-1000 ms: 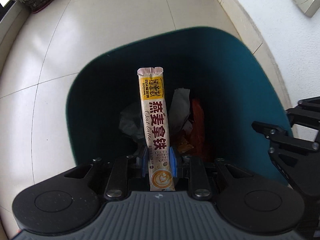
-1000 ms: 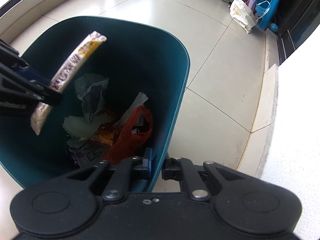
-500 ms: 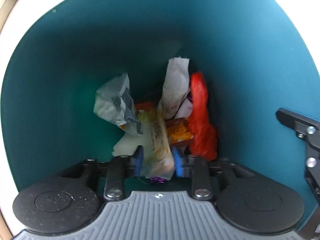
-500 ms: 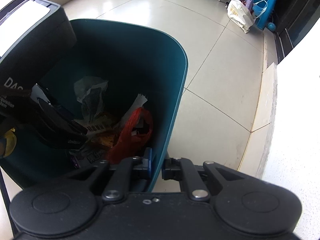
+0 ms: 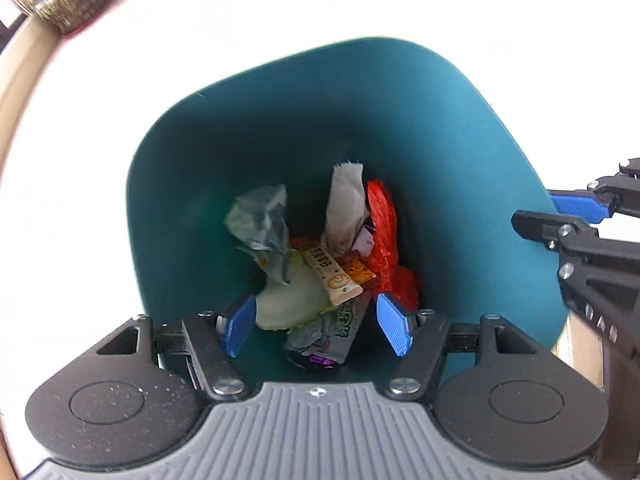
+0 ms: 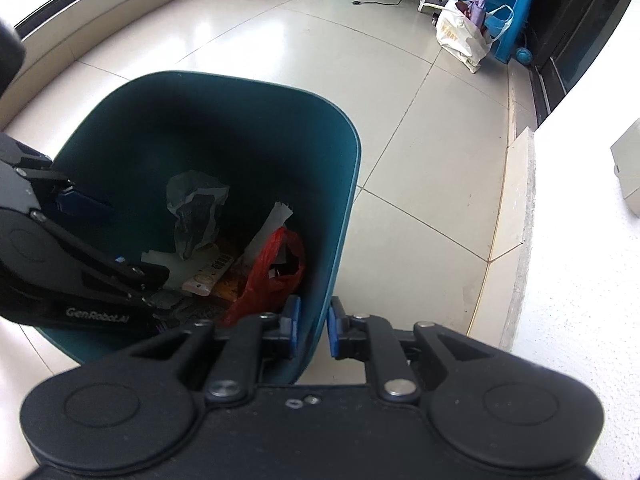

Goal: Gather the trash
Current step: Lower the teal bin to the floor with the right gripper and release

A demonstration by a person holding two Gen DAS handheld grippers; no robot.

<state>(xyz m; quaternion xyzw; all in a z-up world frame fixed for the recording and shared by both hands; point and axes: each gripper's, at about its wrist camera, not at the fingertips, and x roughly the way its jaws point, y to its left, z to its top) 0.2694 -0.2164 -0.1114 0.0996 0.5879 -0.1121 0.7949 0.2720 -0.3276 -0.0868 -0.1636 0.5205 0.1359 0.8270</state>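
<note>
Sachet: the long cream-and-yellow oat-latte stick sachet [image 5: 330, 276] is seen lying flat on the heap at the bottom of the bin; a second ago it was pinched upright between the left pads above the opening.

Left gripper: the left gripper [image 5: 316, 324] is held over the bin mouth with its blue ribbed pads [image 5: 239, 324] spread wide; its jaws have just been opening, and nothing is found between them now.

Meaning for the task: the drop is judged complete, so this piece counts as collected and the left tool is free for the next item.

Bin: the deep teal plastic bin [image 5: 460, 152], smooth-walled with rounded corners, is seen standing on glossy pale floor tiles [image 6: 400, 88].

Other rubbish: a crumpled red plastic bag [image 5: 384, 240], a creased grey-white wrapper [image 5: 260, 220], a torn white paper pouch [image 5: 344, 200] and a pale green leaf-like scrap [image 5: 288, 300] are packed loosely around the sachet.

Right gripper: the right gripper [image 6: 313, 330] is set astride the bin's near rim, its jaws nearly closed; whether the wall is still squeezed cannot be told, since the pads have just been eased slightly apart.
</note>
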